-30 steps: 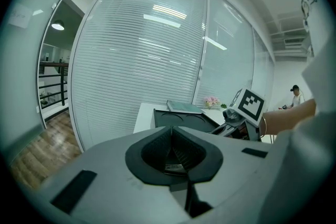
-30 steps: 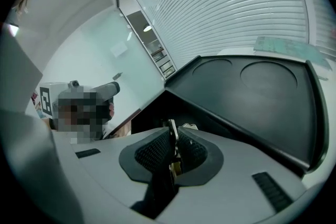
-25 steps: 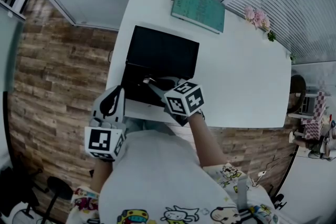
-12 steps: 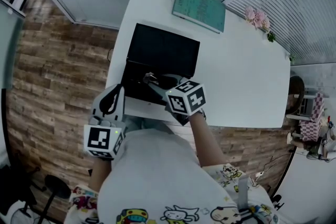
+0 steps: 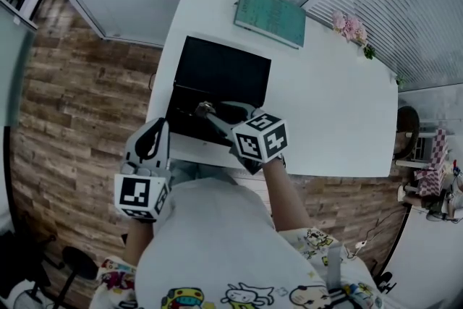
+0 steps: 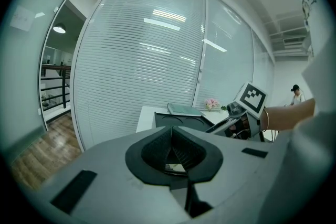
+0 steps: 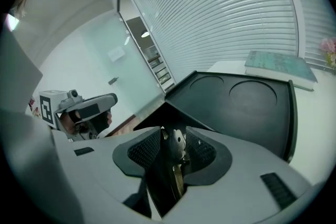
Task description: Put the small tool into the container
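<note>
In the head view, a black container (image 5: 221, 76) lay open on the white tabletop (image 5: 325, 112). A green book (image 5: 271, 14) sat beyond the container, and pink flowers (image 5: 349, 27) stood farther beyond it, to the right. The right tongs (image 5: 210, 114) reached over the container's near half. The small tool (image 5: 203, 109) showed at their tip, above that half; whether it touched the container could not be told. The left tongs (image 5: 160, 125) hung just beside the container's near left corner, close to the person's body. In the left gripper view, the left tongs (image 6: 171, 136) were closed, pad against pad, and the container stood ahead of them with the right tongs over its right side. In the right gripper view, the jaws of the right tongs (image 7: 175, 139) had just been opening and stood narrowly apart. The small tool (image 7: 177, 145) was still between them, its metal head toward the container's raised lid. The pads sat close at its sides and seemed not to press on it.
</note>
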A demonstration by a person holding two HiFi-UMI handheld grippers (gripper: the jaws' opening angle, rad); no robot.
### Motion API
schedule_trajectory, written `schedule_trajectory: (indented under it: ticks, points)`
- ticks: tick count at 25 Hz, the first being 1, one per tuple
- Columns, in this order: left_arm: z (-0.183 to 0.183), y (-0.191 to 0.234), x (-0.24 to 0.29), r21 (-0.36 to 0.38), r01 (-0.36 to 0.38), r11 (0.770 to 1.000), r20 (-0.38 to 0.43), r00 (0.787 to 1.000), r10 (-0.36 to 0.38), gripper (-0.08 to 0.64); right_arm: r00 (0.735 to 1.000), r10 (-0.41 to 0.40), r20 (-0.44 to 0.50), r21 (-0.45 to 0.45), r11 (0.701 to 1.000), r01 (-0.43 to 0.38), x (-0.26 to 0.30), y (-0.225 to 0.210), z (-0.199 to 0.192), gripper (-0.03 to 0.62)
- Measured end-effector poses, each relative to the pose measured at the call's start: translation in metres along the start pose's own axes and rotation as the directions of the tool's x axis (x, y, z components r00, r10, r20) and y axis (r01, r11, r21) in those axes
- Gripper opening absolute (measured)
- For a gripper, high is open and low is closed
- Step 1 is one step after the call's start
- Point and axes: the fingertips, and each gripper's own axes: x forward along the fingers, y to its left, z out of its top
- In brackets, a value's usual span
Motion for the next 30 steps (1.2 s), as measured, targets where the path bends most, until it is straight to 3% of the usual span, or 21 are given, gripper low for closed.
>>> schedule_trajectory:
  ticks: [7,13,22,30]
  points:
    - [0.015,-0.003,-0.005,0.025,-0.008,1.0,0.04,0.999,0.007,0.011,0.994,-0.021,0.109,-0.02,1.0,0.023,-0.026,0.004,0.026,0.127]
    - [0.026,-0.012,-0.006,0.052,0.009,0.999,0.064,0.998,-0.012,0.011,0.973,-0.061,0.224,-0.03,0.997,0.069,-0.059,0.002,0.045,0.127]
    - [0.047,-0.031,-0.001,0.118,0.057,0.991,0.1,0.993,-0.069,0.011,0.913,-0.118,0.39,-0.045,0.988,0.147,-0.114,-0.001,0.058,0.089]
    - [0.054,-0.059,0.01,0.134,0.126,0.983,0.1,0.985,-0.14,0.011,0.848,-0.182,0.497,-0.062,0.968,0.244,-0.157,-0.003,0.054,0.054]
